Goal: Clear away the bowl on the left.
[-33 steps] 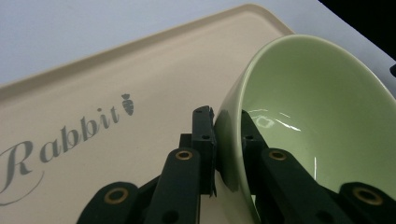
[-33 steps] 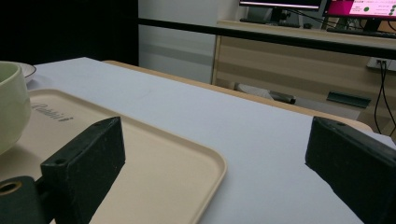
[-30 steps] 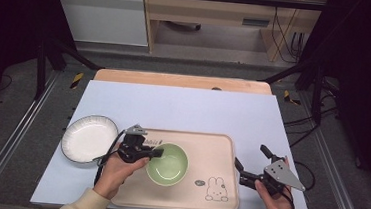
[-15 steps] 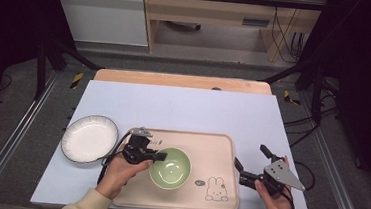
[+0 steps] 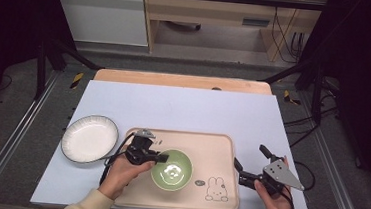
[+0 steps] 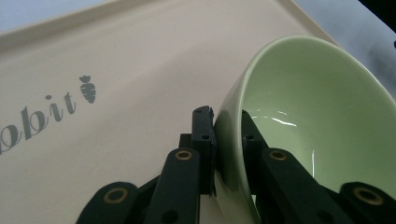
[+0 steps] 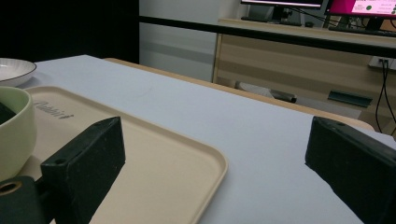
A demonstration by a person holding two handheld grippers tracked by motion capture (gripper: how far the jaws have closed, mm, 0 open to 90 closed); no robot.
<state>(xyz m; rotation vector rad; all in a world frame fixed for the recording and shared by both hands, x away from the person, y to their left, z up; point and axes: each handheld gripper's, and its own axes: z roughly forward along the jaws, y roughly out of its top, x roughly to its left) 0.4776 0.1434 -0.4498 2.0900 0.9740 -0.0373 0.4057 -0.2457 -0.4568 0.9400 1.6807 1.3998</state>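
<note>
1. Surface: flat, matte pale sheet, rectangular.
2. Tray: beige, smooth, rounded corners, low raised rim; rabbit print and grey lettering. It holds the bowl.
3. Plate: white, round, dark rim, on the surface just left of the tray; nothing in it.
4. Bowl: pale green, glossy, round, on the tray's near left part; inside bare, with glare.
5. Left tongs: black, clamped tight on the bowl's left wall, one jaw inside, one outside.
6. Right tongs: spread wide, holding nothing, at the tray's right edge.
</note>
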